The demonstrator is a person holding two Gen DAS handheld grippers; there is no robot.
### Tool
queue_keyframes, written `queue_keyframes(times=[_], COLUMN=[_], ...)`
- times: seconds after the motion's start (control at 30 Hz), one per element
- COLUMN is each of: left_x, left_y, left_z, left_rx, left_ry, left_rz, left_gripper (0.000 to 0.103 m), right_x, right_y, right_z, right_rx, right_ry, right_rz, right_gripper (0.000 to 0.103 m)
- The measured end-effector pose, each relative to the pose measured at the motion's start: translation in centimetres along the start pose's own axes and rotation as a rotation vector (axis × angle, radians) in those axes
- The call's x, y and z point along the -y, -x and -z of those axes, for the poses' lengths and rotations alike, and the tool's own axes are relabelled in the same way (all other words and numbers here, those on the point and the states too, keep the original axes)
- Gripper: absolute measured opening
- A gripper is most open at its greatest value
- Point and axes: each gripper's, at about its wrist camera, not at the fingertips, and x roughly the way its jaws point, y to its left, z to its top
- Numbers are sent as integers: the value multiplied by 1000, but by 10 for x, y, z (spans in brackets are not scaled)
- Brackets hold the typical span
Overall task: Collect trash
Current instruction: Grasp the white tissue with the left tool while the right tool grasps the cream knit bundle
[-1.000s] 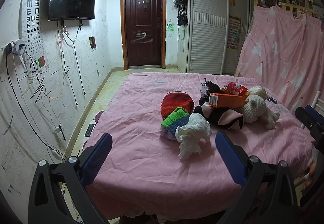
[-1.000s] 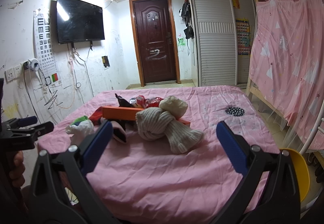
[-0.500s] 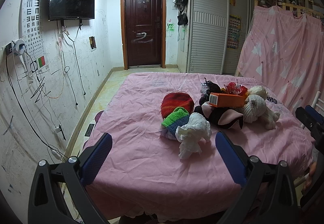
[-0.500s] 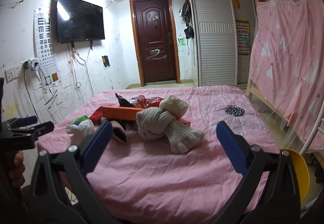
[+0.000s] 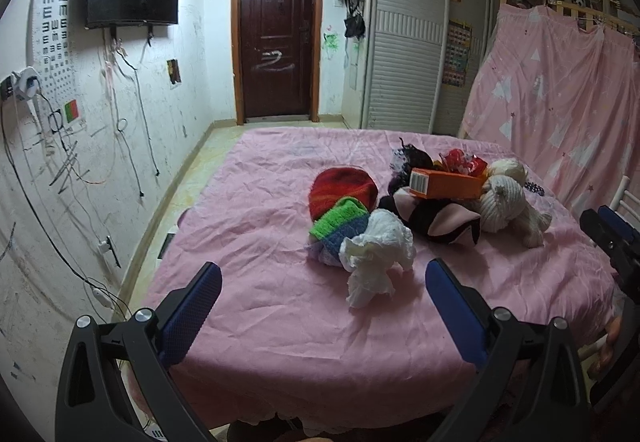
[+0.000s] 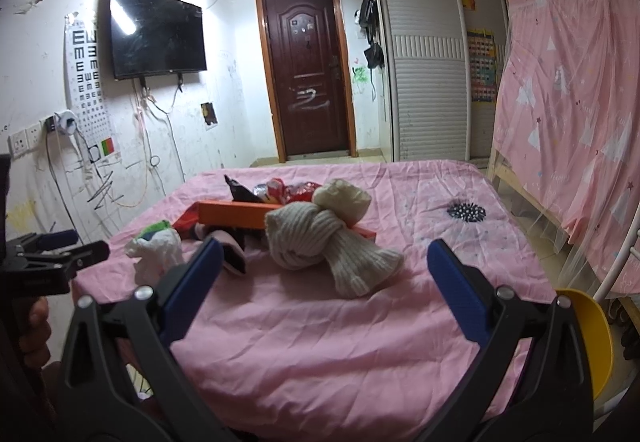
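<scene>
A crumpled white tissue [image 5: 376, 258] lies on the pink bed [image 5: 260, 242], just ahead of my left gripper [image 5: 322, 308], which is open and empty. Behind it sit an orange box [image 5: 446, 184] and red wrappers [image 5: 460, 161] among clothes. In the right wrist view the tissue [image 6: 156, 256] is at the left, the orange box [image 6: 236, 213] and red wrappers [image 6: 294, 191] further back. My right gripper [image 6: 324, 284] hangs open over the near bed edge, short of a knotted cream knit [image 6: 320, 238].
A red-green-blue knit hat [image 5: 340, 208], a black-and-pink garment [image 5: 436, 220] and a black hairbrush [image 6: 466, 211] also lie on the bed. A yellow tub [image 6: 592, 338] stands by the bed's right side. Pink curtains [image 6: 572, 122] hang at the right.
</scene>
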Motion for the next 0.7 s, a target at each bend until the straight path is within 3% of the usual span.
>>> queue_keyframes(times=[0.2, 0.37, 0.47, 0.6, 0.7], left_x=[10, 8, 3, 8, 15], left_y=[-23, -36, -42, -46, -51], left_z=[3, -3, -3, 1, 2], left_rx=[-60, -85, -107, -129, -141], left_ry=[-32, -11, 21, -6, -28], left_rz=[50, 86, 150, 206, 202], left_gripper=[94, 94, 93, 85, 77], right_x=[18, 14, 8, -1, -9], right_y=[-20, -36, -46, -62, -76], right_z=[-2, -8, -15, -21, -22], right_rx=[-71, -116, -136, -177, -222], right_ry=[-46, -2, 42, 105, 152], right_rz=[-26, -44, -61, -94, -119], right_gripper=[98, 98, 98, 98, 98])
